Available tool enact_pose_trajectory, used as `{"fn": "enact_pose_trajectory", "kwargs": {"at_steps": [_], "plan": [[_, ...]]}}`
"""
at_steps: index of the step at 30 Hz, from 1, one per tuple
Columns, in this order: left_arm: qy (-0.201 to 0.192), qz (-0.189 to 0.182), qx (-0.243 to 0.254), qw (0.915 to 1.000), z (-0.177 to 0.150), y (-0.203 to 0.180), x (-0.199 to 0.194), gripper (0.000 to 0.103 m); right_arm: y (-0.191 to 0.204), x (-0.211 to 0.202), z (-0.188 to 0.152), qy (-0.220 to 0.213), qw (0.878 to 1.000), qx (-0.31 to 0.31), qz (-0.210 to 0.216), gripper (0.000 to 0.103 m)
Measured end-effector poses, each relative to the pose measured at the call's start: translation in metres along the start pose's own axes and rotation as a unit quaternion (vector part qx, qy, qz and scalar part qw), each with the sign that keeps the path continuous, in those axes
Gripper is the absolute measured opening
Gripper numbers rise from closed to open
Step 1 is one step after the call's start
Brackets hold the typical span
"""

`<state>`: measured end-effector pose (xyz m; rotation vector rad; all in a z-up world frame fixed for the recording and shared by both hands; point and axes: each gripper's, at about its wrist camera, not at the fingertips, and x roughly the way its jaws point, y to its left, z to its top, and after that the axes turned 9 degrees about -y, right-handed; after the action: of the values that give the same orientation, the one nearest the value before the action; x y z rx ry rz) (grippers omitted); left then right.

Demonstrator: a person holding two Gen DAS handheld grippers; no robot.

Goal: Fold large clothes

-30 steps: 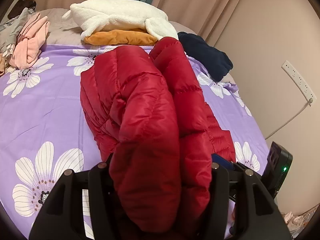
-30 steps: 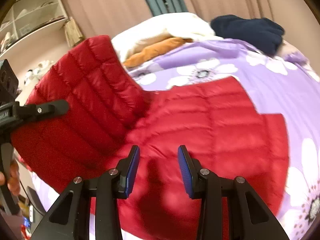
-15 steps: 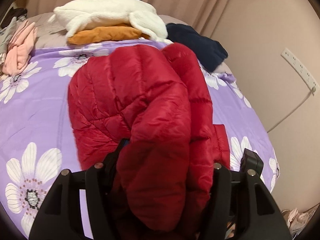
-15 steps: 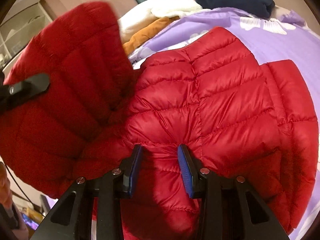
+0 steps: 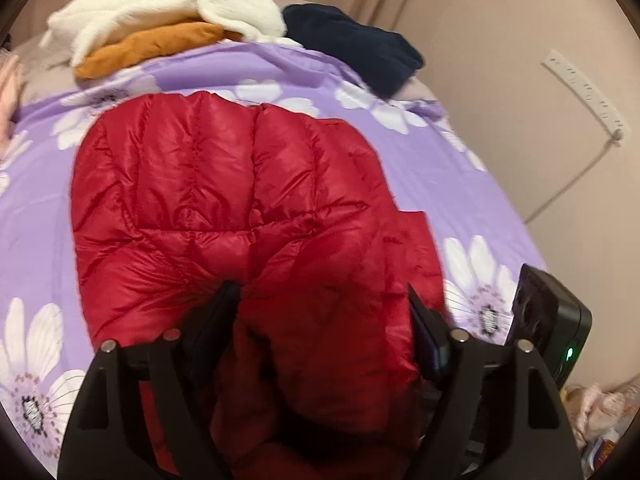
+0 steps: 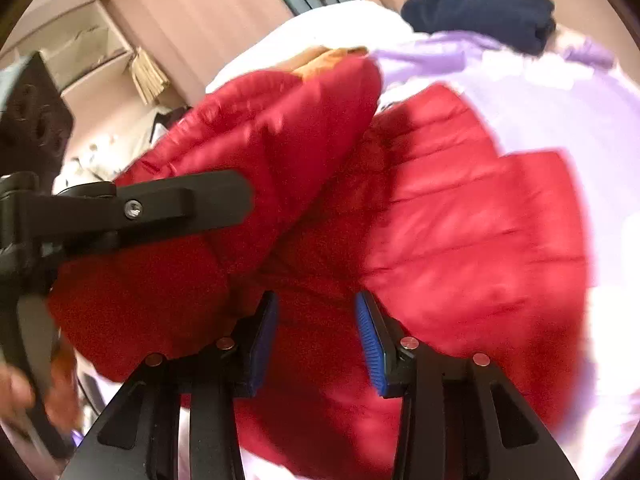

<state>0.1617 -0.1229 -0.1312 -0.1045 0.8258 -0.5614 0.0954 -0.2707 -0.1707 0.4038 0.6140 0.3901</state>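
A red puffer jacket (image 5: 224, 184) lies on the purple flowered bed sheet (image 5: 460, 184). My left gripper (image 5: 320, 320) has a thick fold of the jacket between its fingers, and its jaws are opening while the padding still fills the gap. In the right wrist view one left finger (image 6: 180, 204) lies across that raised fold (image 6: 272, 132), above the rest of the jacket (image 6: 480, 220). My right gripper (image 6: 318, 332) hovers low over the jacket's near part. Its blue pads (image 6: 372, 340) stand apart and grip nothing.
A white fleece (image 5: 160, 4), an orange garment (image 5: 152, 46) and a navy garment (image 5: 352, 44) lie at the bed's far end. A wall with a power strip (image 5: 584, 88) runs along the right. Shelves (image 6: 80, 52) stand at the left, and a hand (image 6: 16, 392) shows at the lower left.
The left gripper has carried the fold forward and down over the jacket, which now lies flatter, and its jaws stand wider. The right gripper has dropped closer to the jacket.
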Motion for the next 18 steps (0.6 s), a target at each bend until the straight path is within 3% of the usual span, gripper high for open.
{"fn": "enact_pose_trajectory", "kwargs": {"at_steps": [2,5,6,9,11,13,18], "plan": [[0.002,-0.023,0.003,0.9997,-0.001,0.002,-0.003,0.081,-0.015,-0.016,0.003,-0.006,1.0,0.023,0.006,0.052],[0.002,-0.044,0.006,0.999,-0.004,0.0,-0.005,0.083,-0.051,-0.029,0.01,-0.032,0.99,0.122,0.058,0.062],[0.003,-0.049,0.004,0.9988,-0.005,0.001,-0.005,0.083,-0.064,-0.031,0.012,-0.043,0.983,0.163,0.076,0.065],[0.008,-0.065,0.007,0.9978,-0.007,-0.002,-0.005,0.084,-0.095,-0.024,0.015,-0.053,0.945,0.283,0.153,0.077],[0.011,-0.069,0.021,0.9973,-0.008,-0.005,-0.005,0.084,-0.1,-0.015,0.021,-0.047,0.931,0.313,0.182,0.081],[0.015,-0.074,0.034,0.9966,-0.011,-0.008,-0.005,0.084,-0.096,-0.004,0.035,-0.031,0.931,0.306,0.197,0.082],[0.022,-0.08,0.055,0.995,-0.013,-0.007,-0.005,0.084,-0.062,0.019,0.05,0.03,0.948,0.257,0.183,0.082]]}}
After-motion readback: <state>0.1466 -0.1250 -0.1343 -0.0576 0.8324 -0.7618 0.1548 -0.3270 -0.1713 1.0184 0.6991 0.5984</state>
